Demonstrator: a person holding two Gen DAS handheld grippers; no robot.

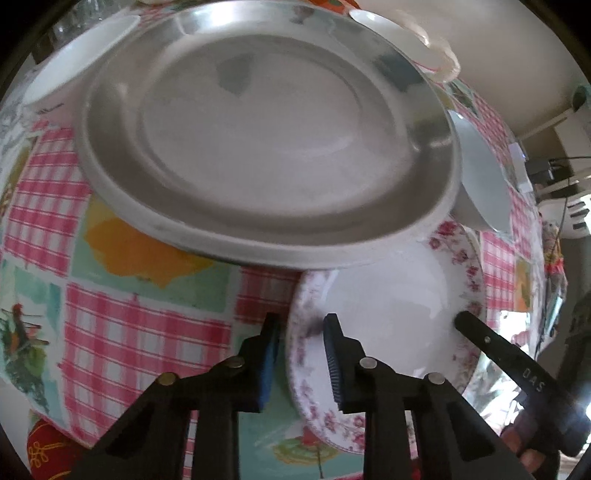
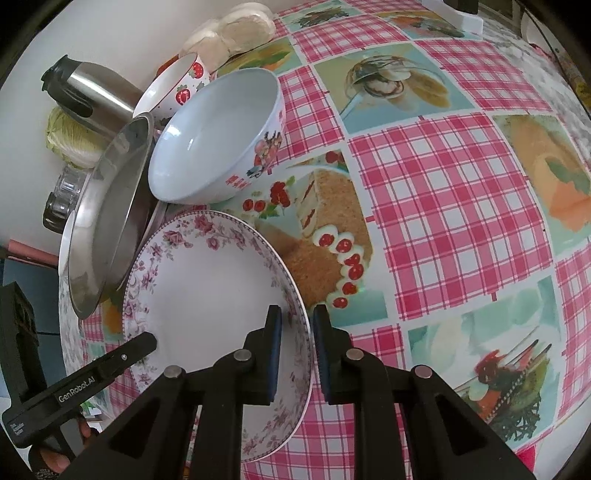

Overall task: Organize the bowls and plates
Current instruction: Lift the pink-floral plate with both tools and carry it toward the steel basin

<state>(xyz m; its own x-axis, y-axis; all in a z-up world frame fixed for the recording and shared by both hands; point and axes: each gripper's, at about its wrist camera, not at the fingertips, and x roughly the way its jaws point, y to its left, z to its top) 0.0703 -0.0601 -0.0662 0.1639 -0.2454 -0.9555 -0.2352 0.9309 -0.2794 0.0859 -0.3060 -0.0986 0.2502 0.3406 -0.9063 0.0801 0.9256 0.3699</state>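
Note:
A white plate with a pink floral rim (image 2: pixel 207 288) lies on the checked tablecloth (image 2: pixel 443 206). My right gripper (image 2: pixel 298 317) is shut on its right rim, one pad inside the plate and one outside. My left gripper (image 1: pixel 301 328) clamps the opposite rim of the same floral plate (image 1: pixel 388 295). A finger of the left gripper (image 2: pixel 125 354) shows at the plate's left edge in the right wrist view. A large steel plate (image 1: pixel 258 129) sits just beyond, its edge overlapping the floral plate's far rim. A white bowl with printed figures (image 2: pixel 214 136) stands behind the floral plate.
A strawberry-print bowl (image 2: pixel 177 85), a steel flask (image 2: pixel 85 92), a cabbage (image 2: pixel 70 136), a clear glass (image 2: pixel 62 195) and bagged buns (image 2: pixel 236 29) crowd the wall side. Another white bowl (image 1: pixel 81 55) sits beyond the steel plate. Tablecloth spreads to the right.

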